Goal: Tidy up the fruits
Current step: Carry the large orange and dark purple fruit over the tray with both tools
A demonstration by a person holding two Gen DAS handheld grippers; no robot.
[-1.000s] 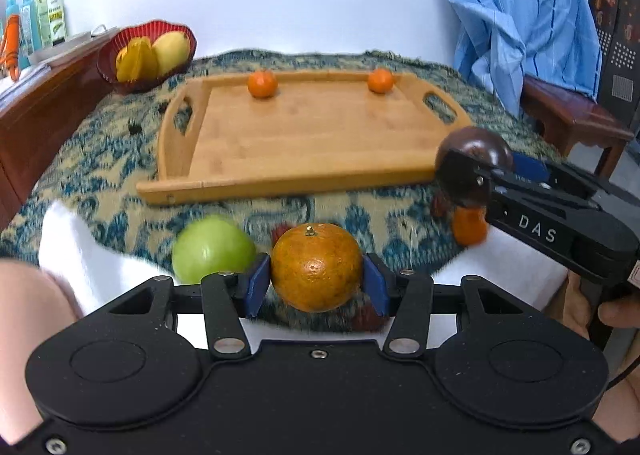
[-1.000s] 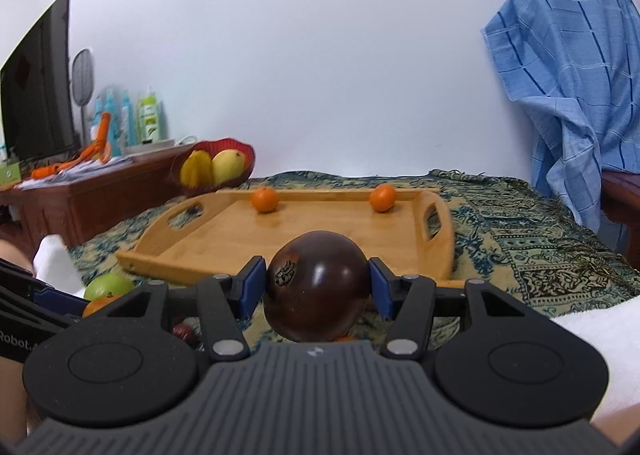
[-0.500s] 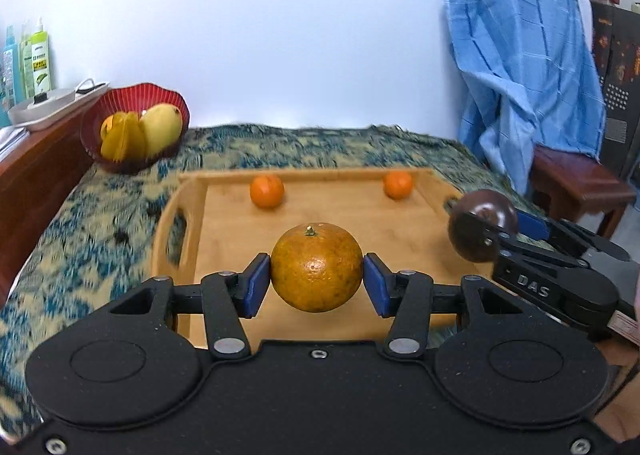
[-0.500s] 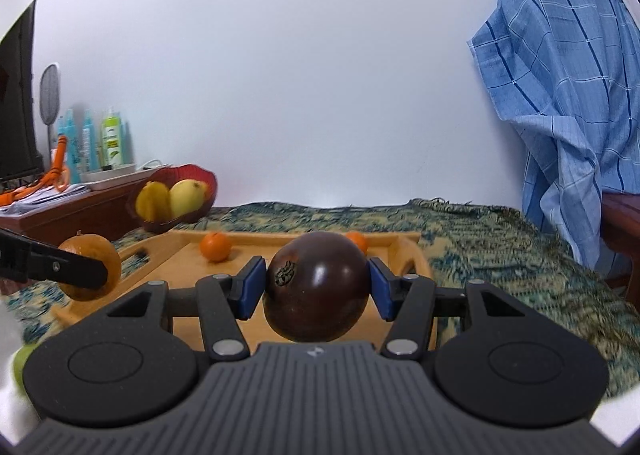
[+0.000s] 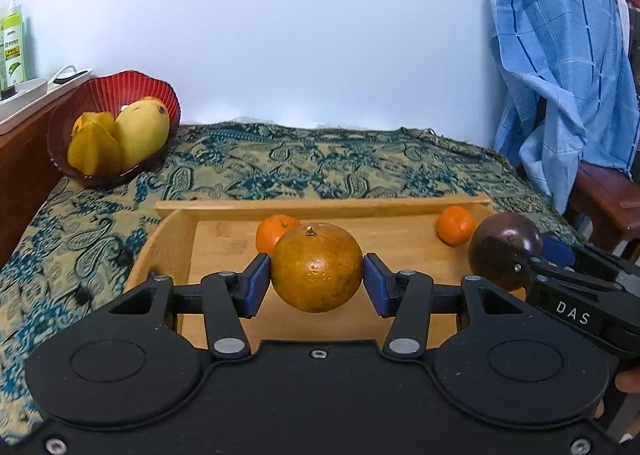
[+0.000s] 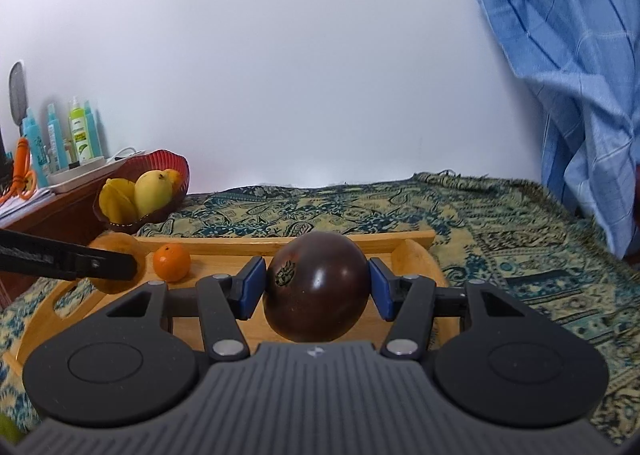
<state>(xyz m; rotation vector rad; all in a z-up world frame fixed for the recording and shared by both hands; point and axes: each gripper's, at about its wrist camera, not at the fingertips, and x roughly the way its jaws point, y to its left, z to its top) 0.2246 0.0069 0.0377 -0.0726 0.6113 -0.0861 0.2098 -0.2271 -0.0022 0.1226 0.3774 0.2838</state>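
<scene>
Over the wooden tray [image 5: 400, 205], I am gripping a large orange [image 5: 316, 267] in my left gripper [image 5: 316, 285] and clamping a dark purple fruit [image 6: 316, 291] in my right gripper [image 6: 316, 291], both fruits pinched between blue pads [image 5: 254, 285].

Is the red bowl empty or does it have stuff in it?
Not empty. The red bowl holds a yellow mango and other yellow fruit.

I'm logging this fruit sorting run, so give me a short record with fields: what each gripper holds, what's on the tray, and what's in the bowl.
left gripper: shut on large orange, above the tray
right gripper: shut on dark purple fruit, above the tray
wooden tray: two small tangerines, one left, one right
red bowl: mango and yellow starfruit
surface: patterned cloth
</scene>
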